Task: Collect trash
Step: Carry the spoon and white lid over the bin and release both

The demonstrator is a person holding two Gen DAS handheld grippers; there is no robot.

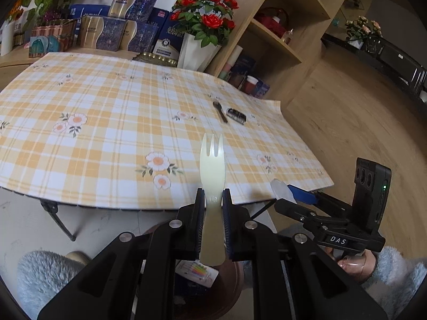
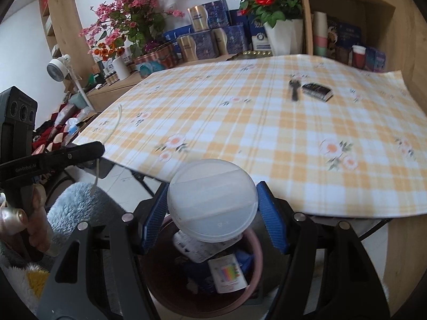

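Observation:
My left gripper (image 1: 213, 197) is shut on a cream plastic fork (image 1: 212, 165), tines pointing away, held off the table's near edge above the brown bin (image 1: 229, 274). My right gripper (image 2: 213, 205) has its blue pads around a round translucent plastic lid (image 2: 212, 200), held just over the pink-rimmed bin (image 2: 253, 256), which holds wrappers and a printed card. A black fork (image 1: 220, 111) and a dark wrapper (image 1: 236, 115) lie on the checked tablecloth (image 1: 106, 122) at the far right; they also show in the right wrist view, fork (image 2: 294, 88) and wrapper (image 2: 317, 90).
Flower pots (image 1: 198, 40), gift boxes (image 1: 117, 30) and a wooden shelf unit (image 1: 280, 26) stand behind the table. A folding table leg (image 1: 57, 218) is at the left below the edge. The right gripper's body (image 1: 347, 213) is to the right.

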